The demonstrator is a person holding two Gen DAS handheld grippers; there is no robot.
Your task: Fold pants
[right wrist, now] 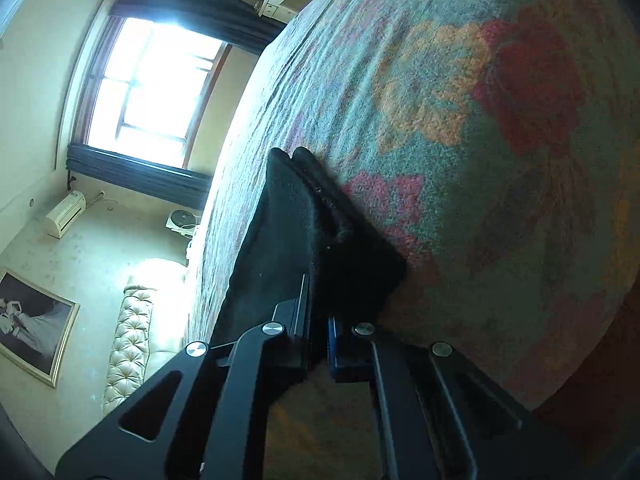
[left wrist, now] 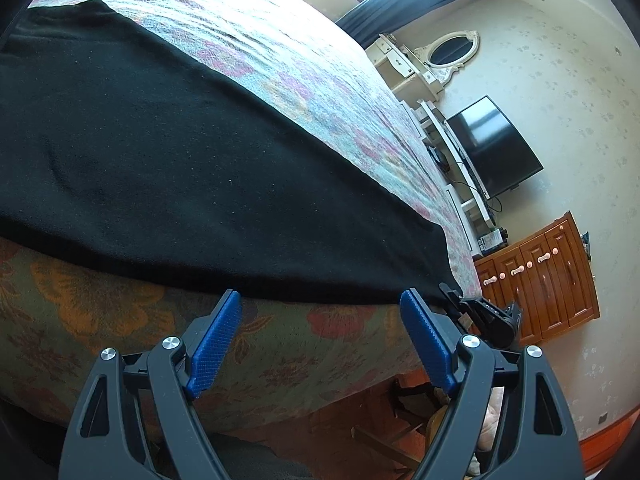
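Observation:
Black pants lie spread flat on a floral bedspread, their near edge along the bed's front edge. My left gripper is open, its blue pads just short of that edge, not touching it. My right gripper is shut on a corner of the pants, the fabric bunched between the jaws against the bedspread. The right gripper also shows in the left wrist view at the pants' right corner.
A wooden cabinet, a television and a white dresser with an oval mirror stand beyond the bed. A window, an air conditioner and a tufted headboard show in the right wrist view.

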